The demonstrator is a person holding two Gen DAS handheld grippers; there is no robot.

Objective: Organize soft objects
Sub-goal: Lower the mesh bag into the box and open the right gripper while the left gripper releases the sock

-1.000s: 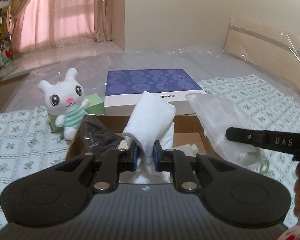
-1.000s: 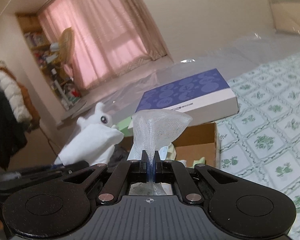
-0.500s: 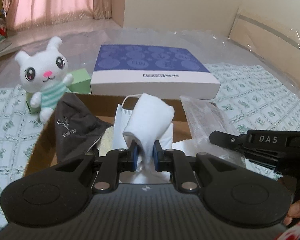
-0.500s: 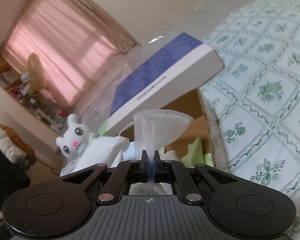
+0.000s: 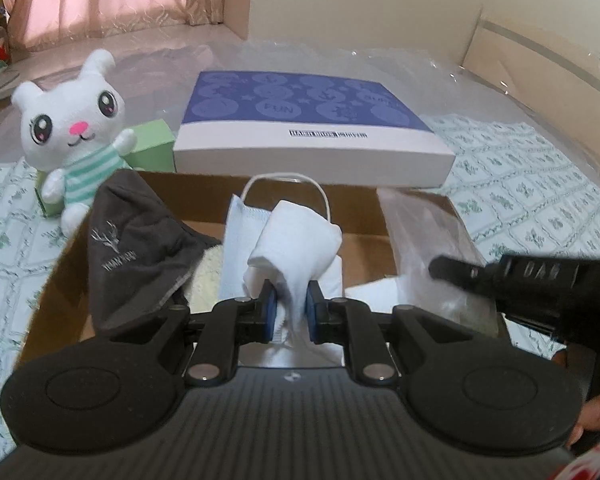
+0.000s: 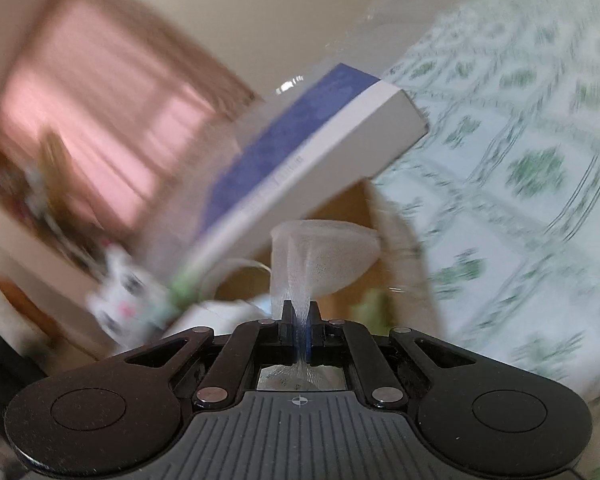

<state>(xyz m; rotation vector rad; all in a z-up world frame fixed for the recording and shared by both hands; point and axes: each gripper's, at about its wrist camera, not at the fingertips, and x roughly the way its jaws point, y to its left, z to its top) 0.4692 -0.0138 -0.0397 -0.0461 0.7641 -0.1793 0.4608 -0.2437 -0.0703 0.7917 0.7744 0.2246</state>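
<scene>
My left gripper (image 5: 291, 312) is shut on a white sock (image 5: 296, 240), held over the open cardboard box (image 5: 52, 280). Inside the box lie a dark grey cloth (image 5: 136, 256), a white face mask (image 5: 240, 248) and a cream towel (image 5: 206, 280). My right gripper (image 6: 300, 330) is shut on a thin sheer white mesh piece (image 6: 324, 256), also above the box (image 6: 340, 208). In the left wrist view the right gripper's black finger (image 5: 520, 276) reaches in from the right over the clear mesh (image 5: 424, 232).
A white bunny plush (image 5: 76, 132) and a green box (image 5: 152, 152) stand left of the cardboard box. A blue and white flat box (image 5: 308, 136) lies behind it. The green-patterned bedcover (image 5: 540, 184) spreads all around. The right wrist view is motion-blurred.
Both grippers have sunk toward the cardboard box with their cloths still held. The right wrist view has rolled and become blurred.
</scene>
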